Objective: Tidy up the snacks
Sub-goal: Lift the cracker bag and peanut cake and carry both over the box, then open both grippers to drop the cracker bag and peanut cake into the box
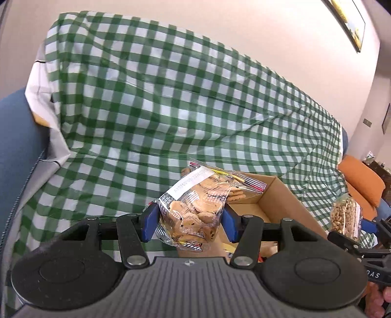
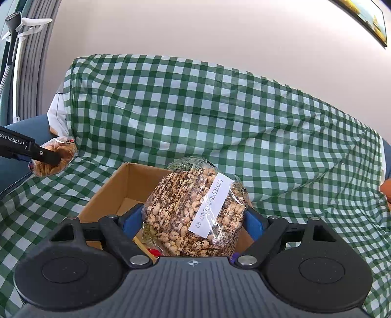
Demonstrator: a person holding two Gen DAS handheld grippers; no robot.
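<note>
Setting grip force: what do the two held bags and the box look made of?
Cookie bag and puffed-snack bag: thin clear plastic film, glossy, crinkled, contents visible. Box: brown corrugated cardboard, matte, apparently, from its folded flaps.

Sofa (image 2: 19,132) under green checked cloth (image 2: 220,117); pale wall (image 2: 195,29); framed picture (image 1: 347,22); grey curtain (image 2: 34,61).

My two wrist cameras looked forward, slightly downward, close over my fingers; both shared the cardboard box (image 1: 273,193) and green checked cloth (image 2: 220,117).
</note>
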